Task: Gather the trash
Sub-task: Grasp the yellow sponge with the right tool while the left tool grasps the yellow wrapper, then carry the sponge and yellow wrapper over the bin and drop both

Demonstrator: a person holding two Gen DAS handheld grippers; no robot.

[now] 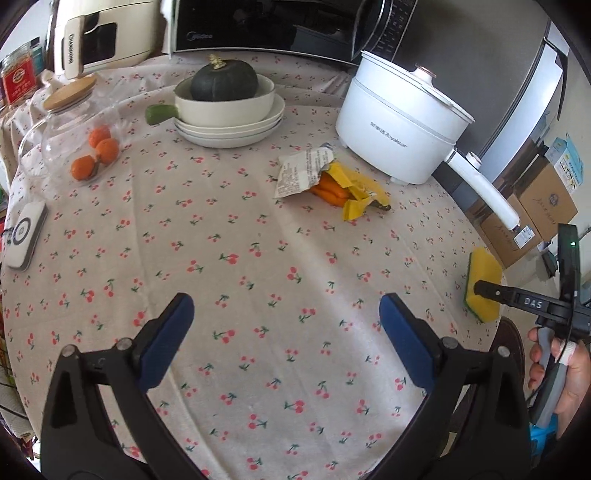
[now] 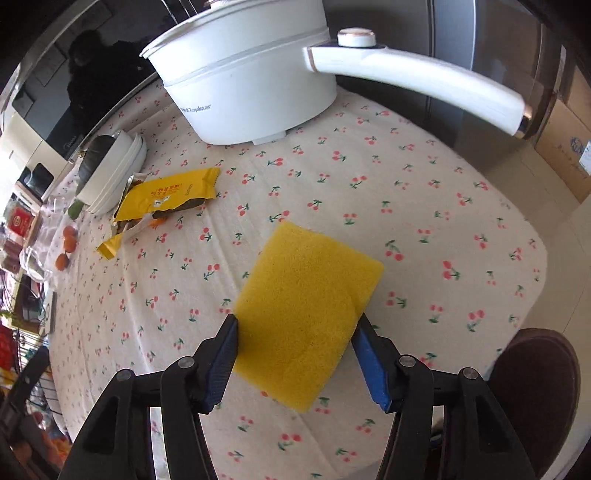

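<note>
While clamping yellow sponge, right hand-held gripper, cherry-print tablecloth

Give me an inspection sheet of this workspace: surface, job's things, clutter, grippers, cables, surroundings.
Surface: cherry-print tablecloth, wrinkled.
Job's things: yellow wrapper, crumpled paper and orange peels piled beside the white pot.
Clutter: squash in stacked bowls; oranges in a glass jar.
Grippers: left gripper open, nothing between. Right gripper straddles the yellow sponge, pads at its edges.
Cables: nothing seen.
Surroundings: microwave, cardboard boxes.
</note>
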